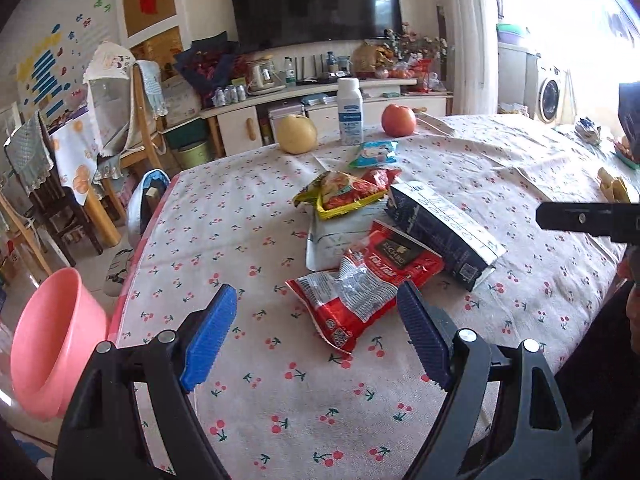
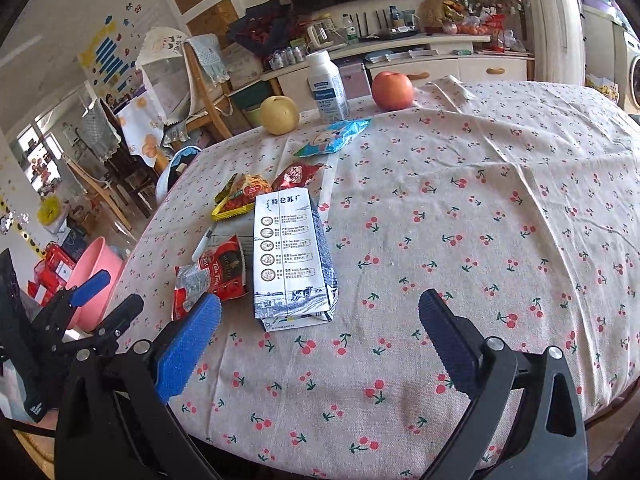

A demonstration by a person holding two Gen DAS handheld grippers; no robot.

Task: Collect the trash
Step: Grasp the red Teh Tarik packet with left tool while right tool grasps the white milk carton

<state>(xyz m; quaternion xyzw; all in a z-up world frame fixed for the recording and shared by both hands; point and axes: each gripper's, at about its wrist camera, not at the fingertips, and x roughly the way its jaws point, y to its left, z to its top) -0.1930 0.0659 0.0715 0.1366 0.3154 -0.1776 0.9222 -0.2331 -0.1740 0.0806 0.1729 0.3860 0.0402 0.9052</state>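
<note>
A pile of trash lies on the cherry-print tablecloth (image 1: 240,240): a red wrapper (image 1: 360,284), a blue-and-white milk carton (image 1: 440,228), a yellow-red snack bag (image 1: 344,192), a white bag (image 1: 332,240) and a light blue packet (image 1: 374,154). My left gripper (image 1: 316,320) is open and empty, just short of the red wrapper. My right gripper (image 2: 320,320) is open and empty, just in front of the milk carton (image 2: 292,256), with the red wrapper (image 2: 212,276) to its left. A pink basin (image 1: 52,344) sits below the table's left edge; it also shows in the right wrist view (image 2: 96,276).
A pear (image 1: 297,134), a white bottle (image 1: 350,112) and an apple (image 1: 398,120) stand at the table's far edge. Chairs (image 1: 120,120) and a TV cabinet (image 1: 320,108) lie beyond. The other gripper (image 2: 88,304) shows at left.
</note>
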